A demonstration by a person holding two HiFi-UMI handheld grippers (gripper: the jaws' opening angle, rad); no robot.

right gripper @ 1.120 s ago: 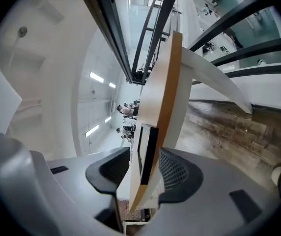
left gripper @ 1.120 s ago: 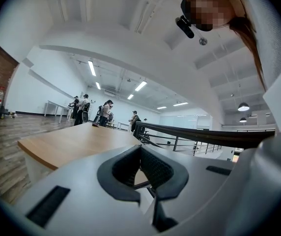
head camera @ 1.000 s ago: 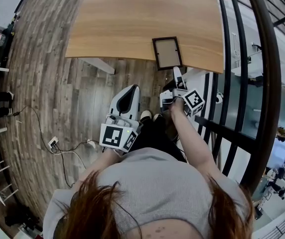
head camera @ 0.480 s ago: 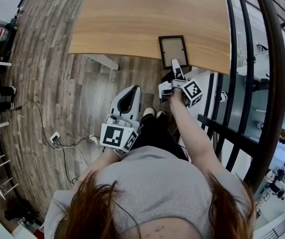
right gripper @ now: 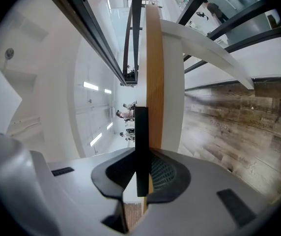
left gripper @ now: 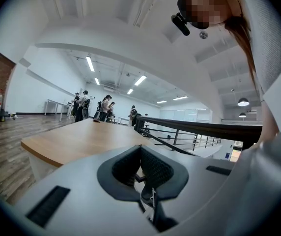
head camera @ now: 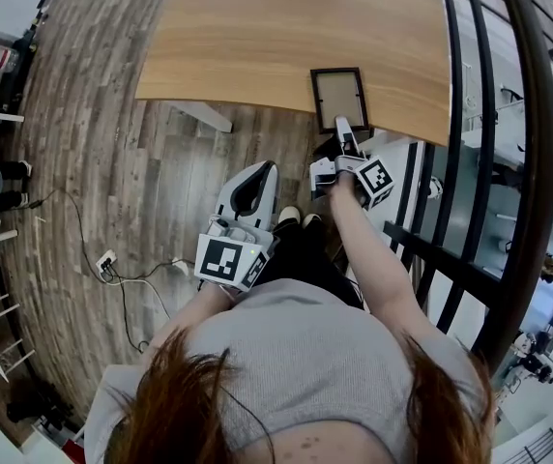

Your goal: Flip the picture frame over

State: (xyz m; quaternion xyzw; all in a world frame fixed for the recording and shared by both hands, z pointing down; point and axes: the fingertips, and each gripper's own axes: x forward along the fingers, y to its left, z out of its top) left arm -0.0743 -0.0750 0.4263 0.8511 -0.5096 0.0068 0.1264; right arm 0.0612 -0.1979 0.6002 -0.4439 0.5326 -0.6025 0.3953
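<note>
A black picture frame (head camera: pixel 338 98) with a pale beige panel lies flat at the near right edge of the wooden table (head camera: pixel 257 37). My right gripper (head camera: pixel 344 129) is rolled onto its side at the frame's near edge. Its jaws have just been closing. In the right gripper view the frame's black edge (right gripper: pixel 141 146) runs between the pads, which press on it, and the table's edge (right gripper: pixel 154 58) lies just beside it. My left gripper (head camera: pixel 262 167) hangs over the floor short of the table. It is shut with nothing in it, fingertips together (left gripper: pixel 141 149).
A black metal railing (head camera: pixel 470 162) runs close along the right side of the table and my right arm. The floor (head camera: pixel 112 162) is dark wood planks, with a power strip and cable (head camera: pixel 104 264) at the left. Several people stand far off (left gripper: pixel 89 104).
My right gripper has moved forward to the frame's near edge, and its jaws have closed on that edge. The left gripper has stayed where it was.
</note>
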